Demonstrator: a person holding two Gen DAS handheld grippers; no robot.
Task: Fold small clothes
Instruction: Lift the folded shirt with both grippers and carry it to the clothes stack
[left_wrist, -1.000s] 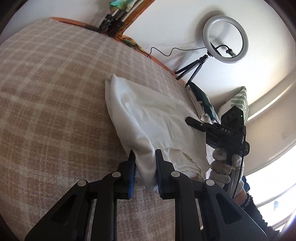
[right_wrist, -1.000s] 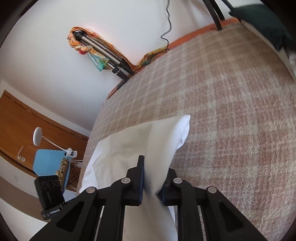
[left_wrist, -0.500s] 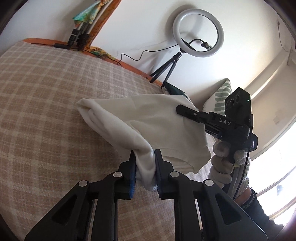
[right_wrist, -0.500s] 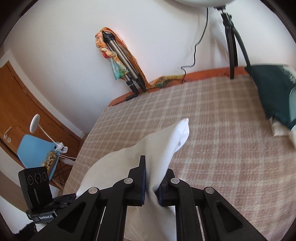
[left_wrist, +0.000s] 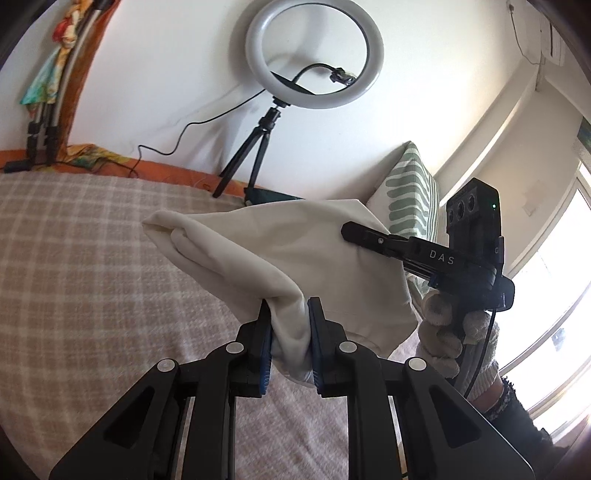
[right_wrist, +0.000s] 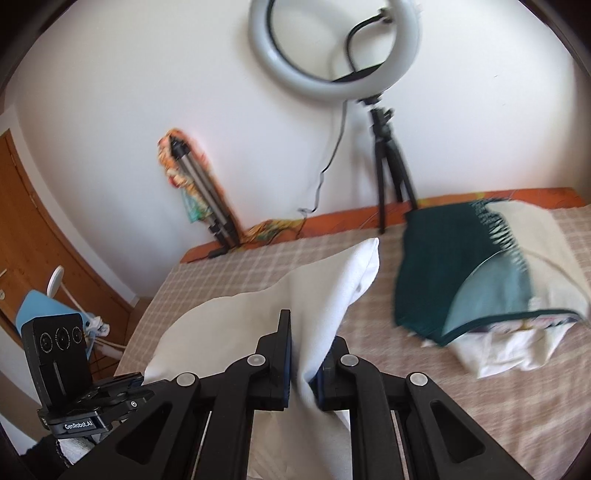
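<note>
You had the white cotton garment (left_wrist: 280, 254) lifted clear above the beige checked bedspread (left_wrist: 92, 258). Your left gripper (left_wrist: 288, 325) was clamped on one bunched edge of it, and your right gripper (right_wrist: 304, 354) pinched another fold, the cloth stretched between them. A pile of dark green and white clothes (right_wrist: 480, 280) lay on the bedspread near the white ring light on its black tripod (right_wrist: 384, 140).
</note>
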